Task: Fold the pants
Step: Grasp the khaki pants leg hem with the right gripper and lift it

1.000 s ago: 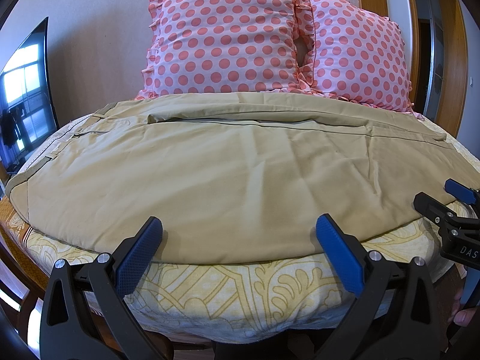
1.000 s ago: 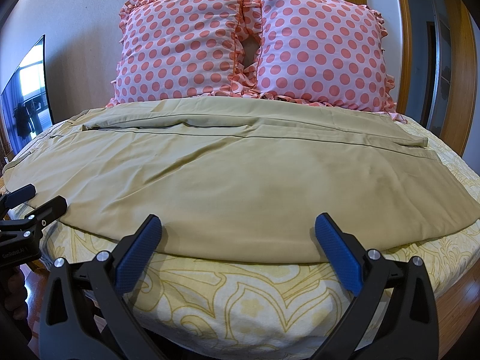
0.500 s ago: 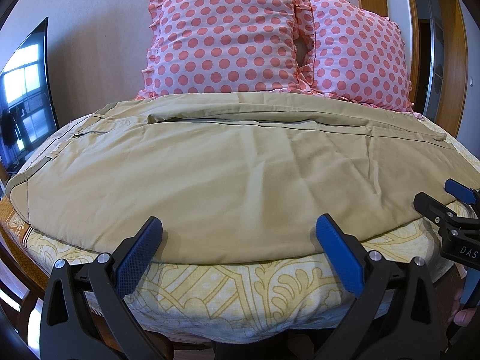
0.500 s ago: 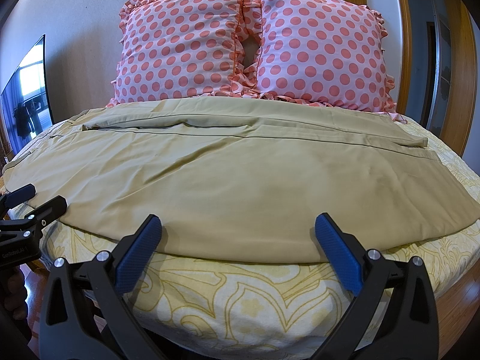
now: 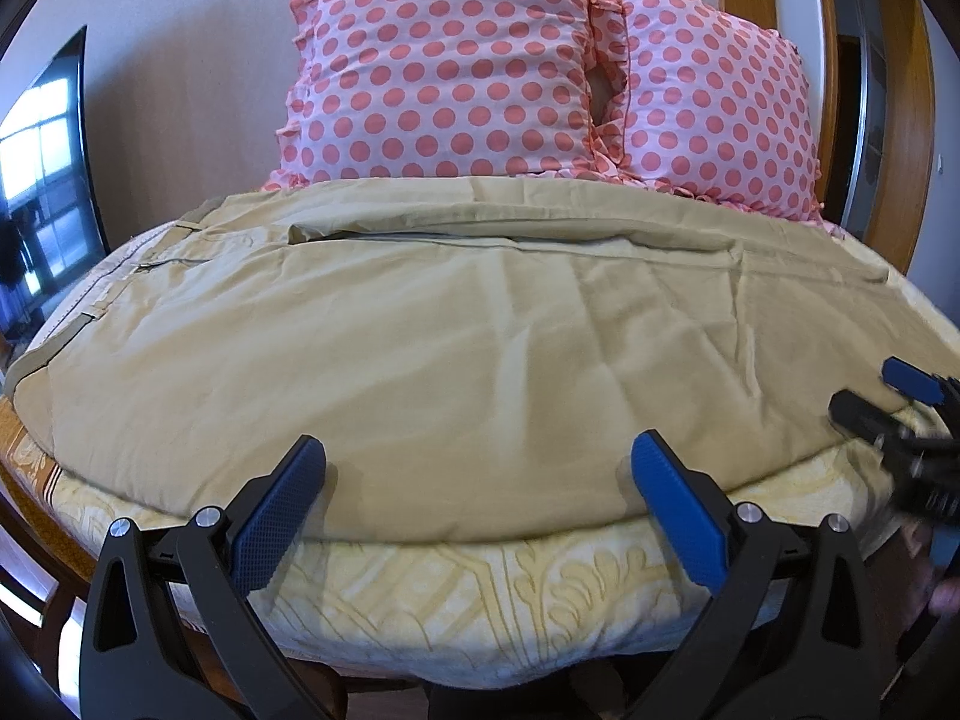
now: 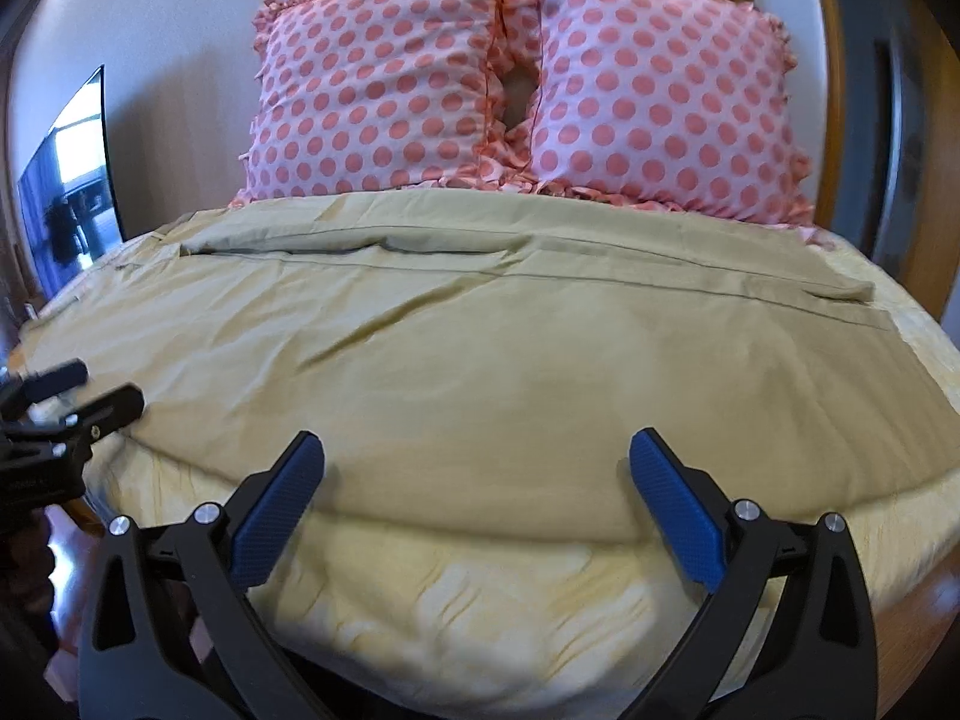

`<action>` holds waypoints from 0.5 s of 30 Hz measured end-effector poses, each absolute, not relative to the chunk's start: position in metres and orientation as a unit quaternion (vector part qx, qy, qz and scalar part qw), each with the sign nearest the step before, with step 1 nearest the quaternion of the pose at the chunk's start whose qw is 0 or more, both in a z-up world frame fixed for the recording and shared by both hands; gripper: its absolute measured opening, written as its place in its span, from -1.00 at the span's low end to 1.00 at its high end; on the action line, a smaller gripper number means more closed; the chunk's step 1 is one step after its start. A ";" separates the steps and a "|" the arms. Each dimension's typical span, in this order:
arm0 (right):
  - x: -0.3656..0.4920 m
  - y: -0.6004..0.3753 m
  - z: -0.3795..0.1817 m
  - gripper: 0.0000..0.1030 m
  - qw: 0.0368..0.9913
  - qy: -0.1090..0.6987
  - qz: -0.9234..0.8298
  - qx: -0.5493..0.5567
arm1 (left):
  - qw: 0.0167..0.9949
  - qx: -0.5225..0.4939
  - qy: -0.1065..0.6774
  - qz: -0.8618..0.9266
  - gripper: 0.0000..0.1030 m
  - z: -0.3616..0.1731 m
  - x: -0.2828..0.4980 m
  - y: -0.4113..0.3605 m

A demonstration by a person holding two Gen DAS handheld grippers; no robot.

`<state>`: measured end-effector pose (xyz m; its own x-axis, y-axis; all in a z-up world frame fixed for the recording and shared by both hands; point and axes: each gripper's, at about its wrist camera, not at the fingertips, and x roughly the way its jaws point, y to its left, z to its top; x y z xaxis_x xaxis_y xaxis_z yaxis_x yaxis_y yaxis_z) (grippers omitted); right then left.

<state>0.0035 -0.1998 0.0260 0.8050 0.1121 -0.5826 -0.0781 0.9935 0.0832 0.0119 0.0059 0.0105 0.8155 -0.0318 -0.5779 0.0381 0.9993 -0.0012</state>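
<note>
Tan pants [image 5: 456, 348] lie spread flat across the bed, waistband at the left and leg cuffs at the right; they also show in the right wrist view [image 6: 510, 372]. My left gripper [image 5: 477, 462] is open and empty, its blue fingertips just over the near hem of the pants. My right gripper [image 6: 477, 462] is open and empty, its tips over the near edge of the pants. Each gripper shows at the edge of the other's view, the right one [image 5: 882, 402] and the left one [image 6: 90, 390].
Two pink polka-dot pillows [image 5: 456, 72] stand against the wall behind the pants. The yellow patterned bedspread [image 5: 480, 588] hangs over the near edge of the bed. A dark TV screen [image 5: 42, 168] is at the left. A wooden door frame [image 5: 900, 120] is at the right.
Both grippers have moved forward toward the bed, so their tips now reach over the near edge of the pants. The pants have not moved.
</note>
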 end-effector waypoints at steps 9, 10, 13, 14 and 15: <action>0.141 -0.334 0.097 0.97 0.941 0.299 -0.117 0.110 | 0.970 -0.001 0.241 0.019 0.97 0.059 0.042 0.016; 0.162 -0.351 0.097 0.97 0.933 0.308 -0.138 0.123 | 0.971 -0.001 0.240 0.019 0.97 0.061 0.046 0.016; 0.235 -0.400 0.082 0.62 0.903 0.342 -0.199 0.168 | 0.970 -0.003 0.243 0.016 0.97 0.062 0.059 0.013; 0.260 -0.419 0.074 0.50 0.889 0.357 -0.217 0.187 | 0.970 -0.003 0.244 0.017 0.97 0.062 0.061 0.012; 0.281 -0.434 0.065 0.32 0.877 0.367 -0.233 0.205 | 0.969 -0.004 0.245 0.020 0.97 0.062 0.067 0.012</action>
<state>0.2811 -0.4336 0.0652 0.6217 -0.2589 -0.7392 0.5597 0.8071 0.1880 0.0669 0.0118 0.0618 0.8793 0.0361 -0.4749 -0.0396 0.9992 0.0027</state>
